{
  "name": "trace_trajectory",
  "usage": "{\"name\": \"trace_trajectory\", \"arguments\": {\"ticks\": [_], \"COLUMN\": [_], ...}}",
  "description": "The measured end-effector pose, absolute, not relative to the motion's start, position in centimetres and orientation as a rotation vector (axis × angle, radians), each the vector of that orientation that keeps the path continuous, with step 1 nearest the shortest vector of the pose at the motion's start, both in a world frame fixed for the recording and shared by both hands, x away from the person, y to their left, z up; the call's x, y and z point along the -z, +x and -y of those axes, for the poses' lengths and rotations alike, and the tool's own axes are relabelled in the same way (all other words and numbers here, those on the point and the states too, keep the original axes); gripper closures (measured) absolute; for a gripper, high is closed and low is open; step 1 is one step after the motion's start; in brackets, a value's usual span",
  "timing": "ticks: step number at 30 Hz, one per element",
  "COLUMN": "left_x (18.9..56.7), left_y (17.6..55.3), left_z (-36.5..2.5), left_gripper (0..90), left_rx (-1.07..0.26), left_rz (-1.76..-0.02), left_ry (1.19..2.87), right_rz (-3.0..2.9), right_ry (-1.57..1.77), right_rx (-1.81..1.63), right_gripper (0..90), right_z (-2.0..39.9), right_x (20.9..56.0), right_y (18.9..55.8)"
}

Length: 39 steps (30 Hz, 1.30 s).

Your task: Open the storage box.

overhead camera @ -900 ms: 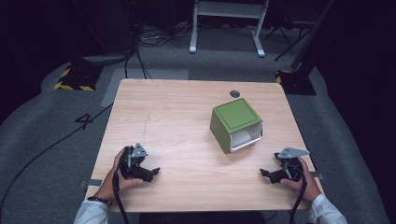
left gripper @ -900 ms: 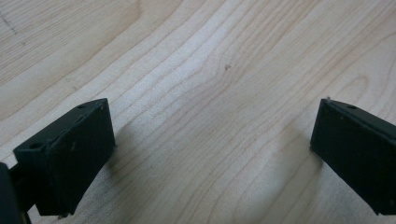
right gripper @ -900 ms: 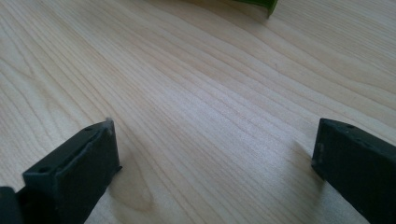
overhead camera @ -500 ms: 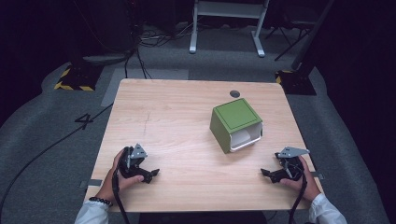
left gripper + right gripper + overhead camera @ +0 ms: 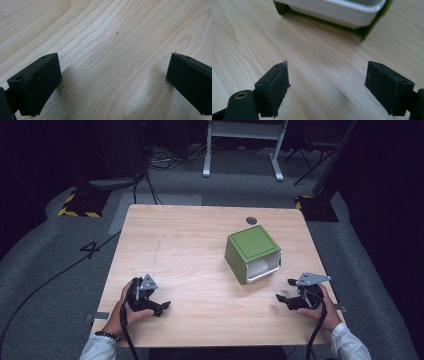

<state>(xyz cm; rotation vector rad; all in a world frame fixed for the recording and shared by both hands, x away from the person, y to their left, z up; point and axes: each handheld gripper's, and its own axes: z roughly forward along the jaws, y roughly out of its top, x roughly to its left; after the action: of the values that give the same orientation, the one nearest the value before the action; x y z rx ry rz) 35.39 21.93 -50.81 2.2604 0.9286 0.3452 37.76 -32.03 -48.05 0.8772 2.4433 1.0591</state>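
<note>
Left tool (image 5: 159, 306): held low at the near left part of the worktop (image 5: 190, 250), jaws spread wide with bare wood between them in the left gripper view.
Left hand (image 5: 131, 301): wrapped around the tool's body, a dark band at the wrist.
Green box (image 5: 251, 252): right of centre on the worktop, tilted, with a white drawer (image 5: 263, 268) at its near-right face.
Right tool (image 5: 283, 292): near right corner, just beside the box, jaws wide apart and empty, aimed toward the drawer front.
Right hand (image 5: 320, 306): grips the tool from behind.
</note>
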Motion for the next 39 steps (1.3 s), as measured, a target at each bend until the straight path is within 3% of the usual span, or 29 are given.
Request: {"name": "trace_trajectory", "arguments": {"ticks": [21,39], "left_x": [50.8,50.8], "left_y": [35.4,35.3], "left_z": [-21.9,-21.9], "left_gripper": [0.0,0.0], "left_rx": [-0.343,-0.344], "left_rz": [-0.934,-0.935], "left_ry": [2.257,2.256], "right_rz": [-2.515,-2.566], "right_ry": [0.608,0.674], "right_rx": [-1.131,-1.117], "right_gripper": [23.4,33.7], "right_z": [23.4,22.5], "right_x": [44.9,46.8], "right_y": [40.0,41.8]}}
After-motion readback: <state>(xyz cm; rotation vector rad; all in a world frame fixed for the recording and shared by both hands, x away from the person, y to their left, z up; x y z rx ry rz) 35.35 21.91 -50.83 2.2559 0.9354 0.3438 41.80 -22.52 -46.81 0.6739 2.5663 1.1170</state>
